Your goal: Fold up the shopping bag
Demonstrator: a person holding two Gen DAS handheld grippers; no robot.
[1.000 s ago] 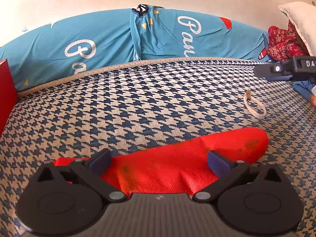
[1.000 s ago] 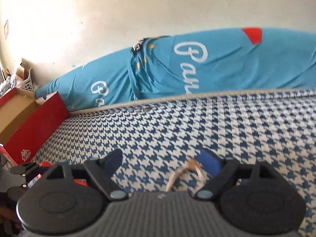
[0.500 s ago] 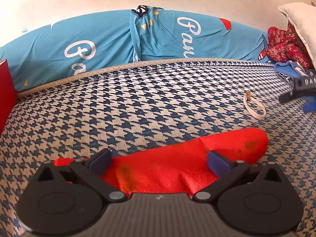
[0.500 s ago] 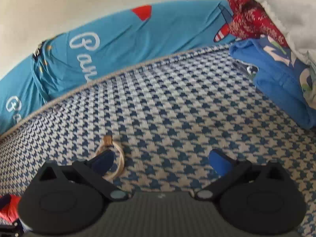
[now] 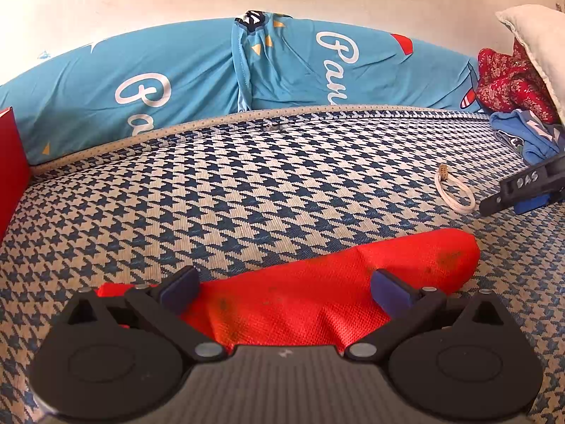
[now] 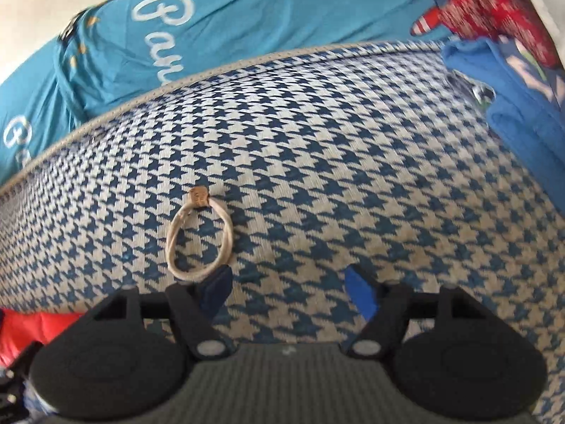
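Observation:
The red shopping bag (image 5: 317, 293) lies folded into a long flat strip on the houndstooth bed cover (image 5: 247, 190). My left gripper (image 5: 284, 288) rests over it, open, with the bag lying between its wide-spread blue pads. A pale elastic loop (image 6: 199, 240) with a small brown tag lies on the cover, also seen as the loop (image 5: 455, 190) in the left wrist view. My right gripper (image 6: 287, 289) tilts down just behind the loop, its jaws closing with nothing between them. The same right gripper (image 5: 508, 201) shows at the right edge of the left wrist view. A corner of the red bag (image 6: 35, 328) appears at lower left.
A long blue bolster (image 5: 197, 81) with white script lines the far edge against the wall. A red box (image 5: 10, 162) stands at the left. At the right lie a blue garment (image 6: 512, 99), a red floral cloth (image 5: 508, 81) and a white pillow (image 5: 536, 39).
My right gripper has swung right and tipped down towards the elastic loop, sinking lower near the cover, and its jaws have narrowed. My left gripper and the red bag have not moved.

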